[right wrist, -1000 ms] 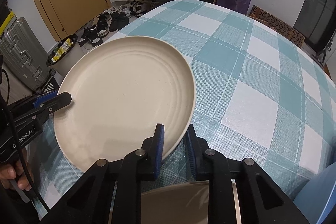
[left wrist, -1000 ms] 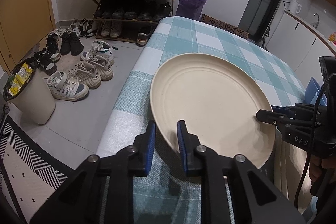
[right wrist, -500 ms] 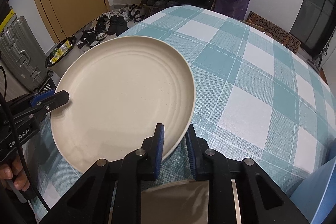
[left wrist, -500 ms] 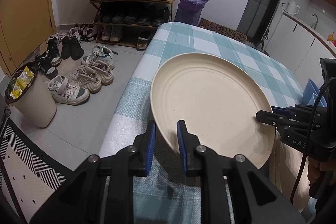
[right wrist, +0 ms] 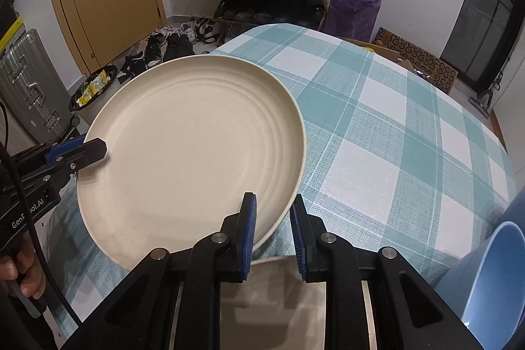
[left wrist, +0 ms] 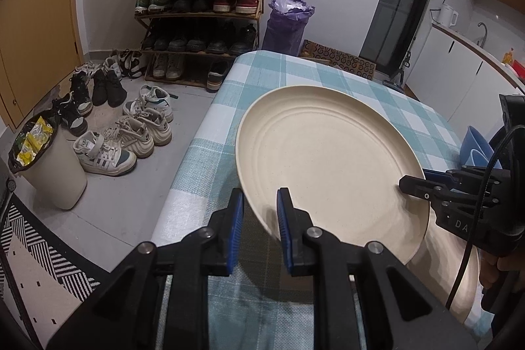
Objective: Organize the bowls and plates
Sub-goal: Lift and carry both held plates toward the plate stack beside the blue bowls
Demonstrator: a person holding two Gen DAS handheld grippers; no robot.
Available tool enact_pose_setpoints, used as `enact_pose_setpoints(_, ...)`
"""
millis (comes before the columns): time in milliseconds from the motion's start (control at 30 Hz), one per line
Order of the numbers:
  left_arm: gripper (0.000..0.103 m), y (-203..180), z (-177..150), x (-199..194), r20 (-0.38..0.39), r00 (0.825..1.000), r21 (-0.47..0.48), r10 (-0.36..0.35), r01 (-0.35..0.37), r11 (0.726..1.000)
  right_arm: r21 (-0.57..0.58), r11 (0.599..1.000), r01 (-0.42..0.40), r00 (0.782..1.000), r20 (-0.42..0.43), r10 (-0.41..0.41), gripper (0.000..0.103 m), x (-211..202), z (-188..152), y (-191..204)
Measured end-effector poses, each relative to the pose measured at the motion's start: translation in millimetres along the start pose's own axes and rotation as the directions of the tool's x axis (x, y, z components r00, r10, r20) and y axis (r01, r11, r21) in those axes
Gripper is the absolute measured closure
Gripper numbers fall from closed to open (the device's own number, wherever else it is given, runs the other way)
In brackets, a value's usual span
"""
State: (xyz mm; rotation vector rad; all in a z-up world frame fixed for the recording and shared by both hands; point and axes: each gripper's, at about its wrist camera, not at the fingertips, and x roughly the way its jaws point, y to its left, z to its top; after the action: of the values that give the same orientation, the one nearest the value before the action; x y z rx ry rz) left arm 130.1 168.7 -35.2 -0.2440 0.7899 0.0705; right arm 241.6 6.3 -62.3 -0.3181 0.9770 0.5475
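We hold the cream plate (left wrist: pixel 328 159) tilted above the bench's (right wrist: pixel 377 127) near edge: left gripper (left wrist: pixel 260 215) and right gripper (right wrist: pixel 271 222), both angled downward, have fingers clamped on opposite rims.

A home entryway beside a kitchen is shown: a loaded shoe rack (left wrist: pixel 200 5), a checked-cloth worktop (right wrist: pixel 377 127), a kettle (left wrist: pixel 448 14).

"GenRobot.AI", partly hidden, on the left gripper (right wrist: pixel 95 150); "DA" on the right gripper (left wrist: pixel 405 182).
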Motion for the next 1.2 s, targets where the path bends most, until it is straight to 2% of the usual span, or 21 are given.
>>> enact_pose_setpoints(333,0.085,-15.8,2.2,-13.9,0.027,0.999,0.037,-0.021,0.020,0.999,0.029,0.999,0.023,0.999,0.026,-0.024,0.082,-22.7,-9.3,-10.5)
enact_pose_setpoints(1200,0.084,-67.2,-8.2,-34.3,0.041,0.997,0.141,-0.066,0.060,0.988,0.115,0.991,0.066,0.996,0.058,-0.073,0.082,-69.8,-51.8,-39.5)
